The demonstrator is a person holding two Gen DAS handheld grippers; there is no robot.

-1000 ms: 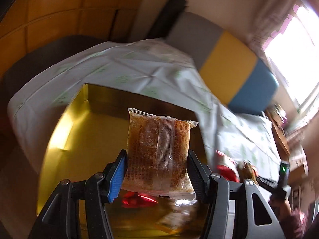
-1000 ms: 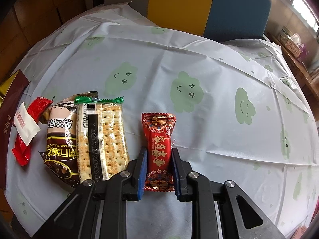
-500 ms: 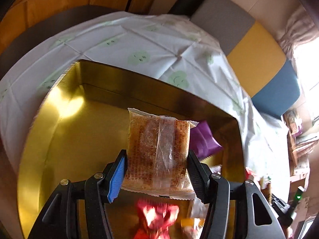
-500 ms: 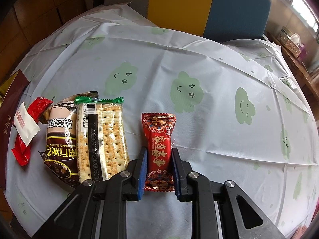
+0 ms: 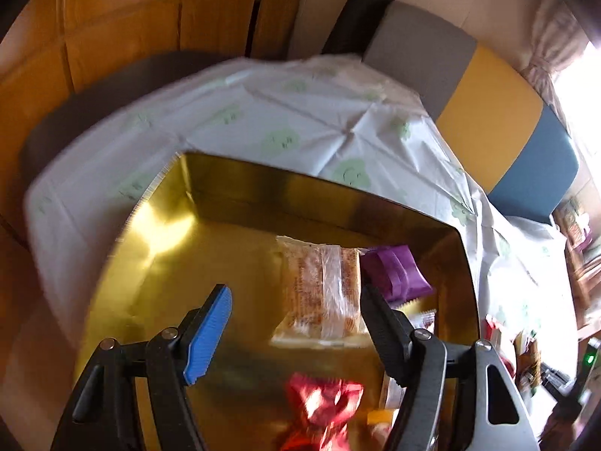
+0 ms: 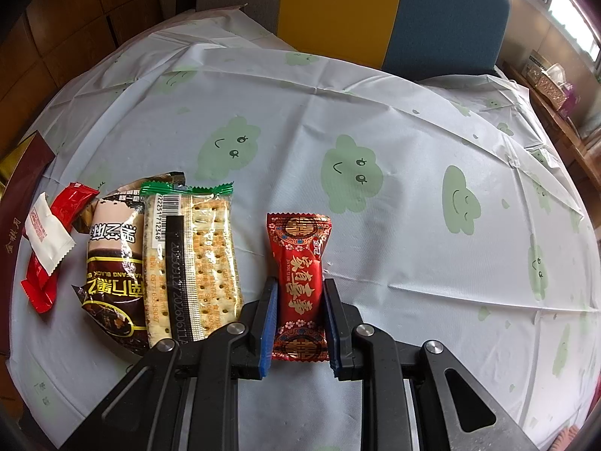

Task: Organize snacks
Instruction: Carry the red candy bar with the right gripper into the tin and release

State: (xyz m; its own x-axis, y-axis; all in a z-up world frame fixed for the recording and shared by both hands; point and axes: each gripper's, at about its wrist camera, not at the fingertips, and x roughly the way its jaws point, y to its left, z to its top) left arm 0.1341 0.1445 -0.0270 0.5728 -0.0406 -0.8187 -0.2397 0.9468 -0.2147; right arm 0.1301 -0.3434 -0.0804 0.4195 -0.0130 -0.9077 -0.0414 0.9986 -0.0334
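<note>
Left hand-held gripper (image 5: 293, 323) jaws just opened wide; clear-wrapped snack (image 5: 319, 293) lies in gold tin (image 5: 157, 263), long axis pointing away. Right hand-held gripper (image 6: 300, 323) clamped on red candy pack (image 6: 299, 285), lengthwise along fingers, on counter (image 6: 413, 225).

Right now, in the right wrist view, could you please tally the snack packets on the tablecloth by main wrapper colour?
Red: 2, the red packet in the right gripper at and the red packet under the white one
White: 1, white sachet
Dark brown: 1, brown packet
Clear with green ends: 1, cracker packet
Total: 5
</note>
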